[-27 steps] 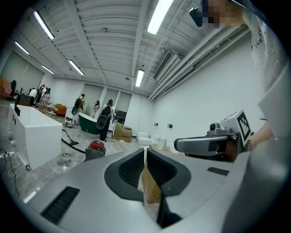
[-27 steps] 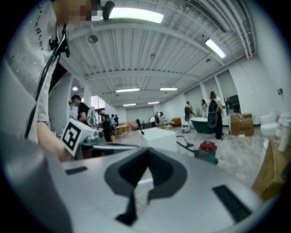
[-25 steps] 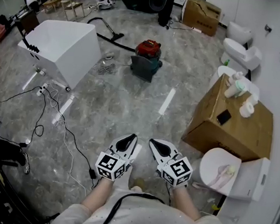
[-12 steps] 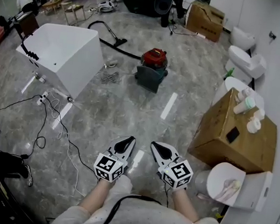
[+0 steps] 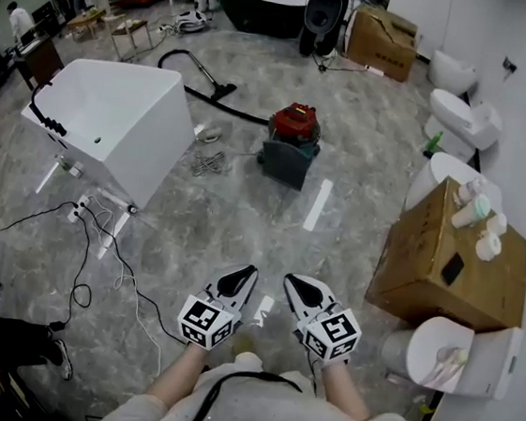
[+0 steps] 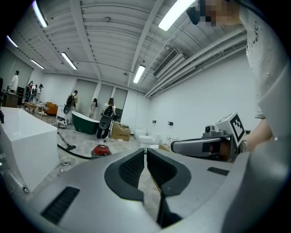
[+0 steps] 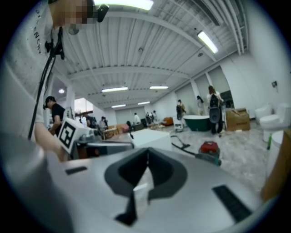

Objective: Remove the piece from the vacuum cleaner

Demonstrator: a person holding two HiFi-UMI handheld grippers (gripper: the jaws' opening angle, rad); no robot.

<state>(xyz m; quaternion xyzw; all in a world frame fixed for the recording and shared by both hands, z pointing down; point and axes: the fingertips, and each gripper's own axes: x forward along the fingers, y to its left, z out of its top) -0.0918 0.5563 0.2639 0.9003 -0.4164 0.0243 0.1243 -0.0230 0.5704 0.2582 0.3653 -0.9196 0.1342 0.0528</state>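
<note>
At the left stands a white box-shaped bathtub (image 5: 113,122) on the grey marble-patterned floor (image 5: 206,217). Behind it a black ribbed hose with a floor nozzle (image 5: 206,85) runs toward the canister vacuum cleaner with a red lid and dark teal body (image 5: 293,140). The cleaner sits on the floor well ahead of the person, well apart from both grippers. The left gripper (image 5: 246,275) has its jaws pressed together on nothing. The right gripper (image 5: 291,282), just beside it, is likewise closed and empty. Further right are a brown cardboard box (image 5: 417,270) and a white toilet (image 5: 440,352).

The step in hand looks like the approach, as nothing on the cleaner is touched yet. The next move calls for closing the gap, opening the jaws, steadying the body and gripping the piece, probably the hose.
</note>
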